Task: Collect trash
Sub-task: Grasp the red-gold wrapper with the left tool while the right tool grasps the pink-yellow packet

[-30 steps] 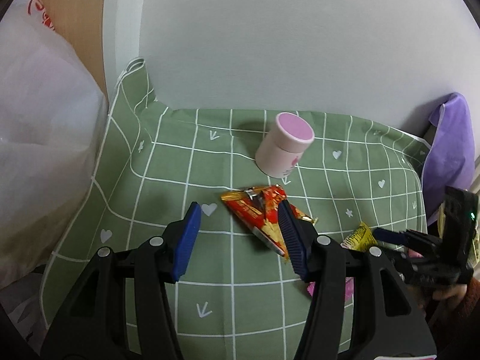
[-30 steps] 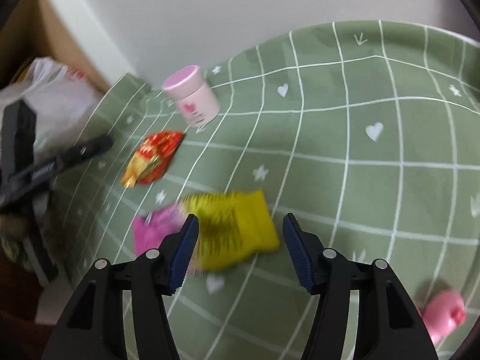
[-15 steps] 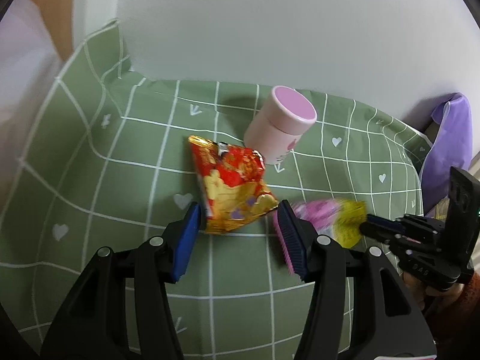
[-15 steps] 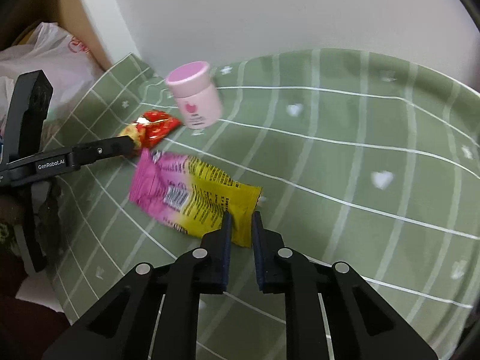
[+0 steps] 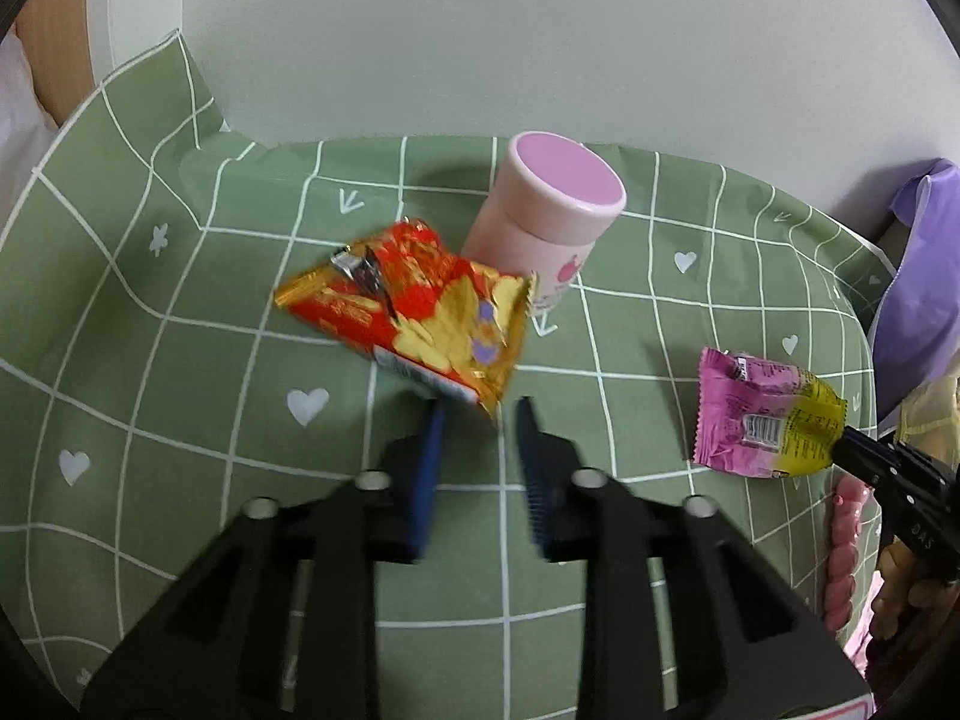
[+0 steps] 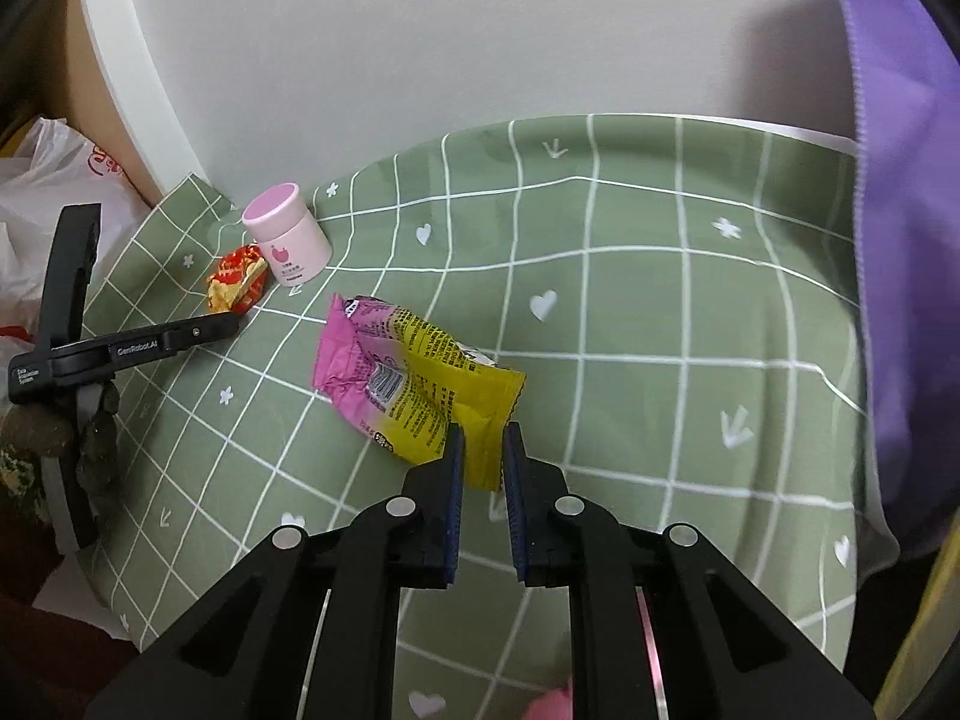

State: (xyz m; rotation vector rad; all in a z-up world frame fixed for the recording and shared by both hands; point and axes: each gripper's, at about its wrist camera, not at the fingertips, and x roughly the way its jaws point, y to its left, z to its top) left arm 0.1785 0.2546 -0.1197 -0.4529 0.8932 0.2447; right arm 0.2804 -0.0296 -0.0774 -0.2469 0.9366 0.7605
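Green checked cloth (image 5: 180,360) covers the table, white wall behind it. Left gripper (image 5: 480,414) is closing: blue pads narrow, blurred, with the near corner of the red-gold wrapper (image 5: 420,318) between their tips; can't tell if the pads press it yet. That wrapper lies flat on the cloth, torn silver flap on top, far corner touching the base of the pink jar (image 5: 546,222). Jar stands upright, lid on, near the wall. Right gripper (image 6: 480,444) pinches the yellow end of the pink-yellow wrapper (image 6: 402,378), pads close together with the foil edge clamped between them; the wrapper's pink end sticks out away from the gripper, barcode side up, crumpled. From the left wrist view the same wrapper (image 5: 762,414) hangs off the right gripper's tip (image 5: 852,450) at the right, and looks to be just off the cloth, though contact is hard to judge. From the right wrist view the left gripper (image 6: 228,324) comes in from the left, tip next to the red-gold wrapper (image 6: 237,276) beside the jar (image 6: 288,234). White plastic bag (image 6: 36,210) off the cloth's left edge. Purple cloth (image 6: 900,240) hangs at the right. Pink object (image 5: 846,546) at the cloth's right edge, unclear what it is.
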